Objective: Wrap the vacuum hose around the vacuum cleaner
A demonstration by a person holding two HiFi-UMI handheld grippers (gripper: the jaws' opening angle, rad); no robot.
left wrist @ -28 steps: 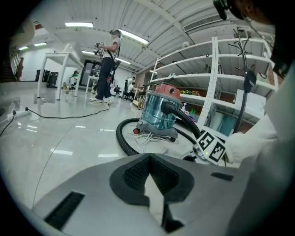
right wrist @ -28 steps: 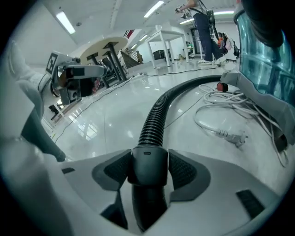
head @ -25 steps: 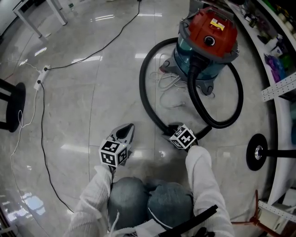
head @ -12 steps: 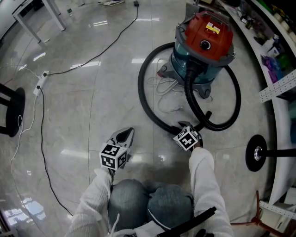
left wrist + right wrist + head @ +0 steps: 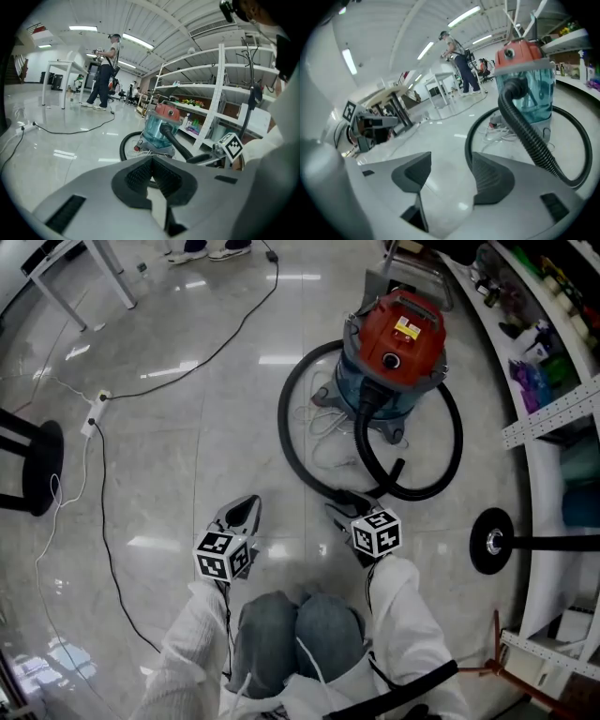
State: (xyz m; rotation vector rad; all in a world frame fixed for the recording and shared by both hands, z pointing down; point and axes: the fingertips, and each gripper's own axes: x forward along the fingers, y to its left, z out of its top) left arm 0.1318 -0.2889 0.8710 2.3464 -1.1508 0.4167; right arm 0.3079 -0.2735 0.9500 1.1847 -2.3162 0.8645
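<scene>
The vacuum cleaner (image 5: 394, 343) has a red lid and a blue drum and stands on the glossy floor. Its black hose (image 5: 286, 418) leaves the drum's front and lies in a wide loop around it, with its end (image 5: 394, 470) near the drum. My right gripper (image 5: 339, 514) hovers above the near part of the loop. Its jaws have just been opening and stand open with nothing between them (image 5: 451, 173); the hose (image 5: 525, 131) lies beyond them. My left gripper (image 5: 246, 515) is shut and empty (image 5: 151, 164), held left of the loop, apart from it.
A tangle of white cord (image 5: 328, 423) lies by the vacuum's base. A black cable (image 5: 103, 521) and a power strip (image 5: 94, 409) cross the floor at left. A round stand base (image 5: 492, 542) and shelving (image 5: 553, 418) are at the right. A person (image 5: 105, 70) stands far off.
Both grippers have risen from the floor. The right gripper, which was down at the hose, has come off it and turned; the hose stays on the floor.
</scene>
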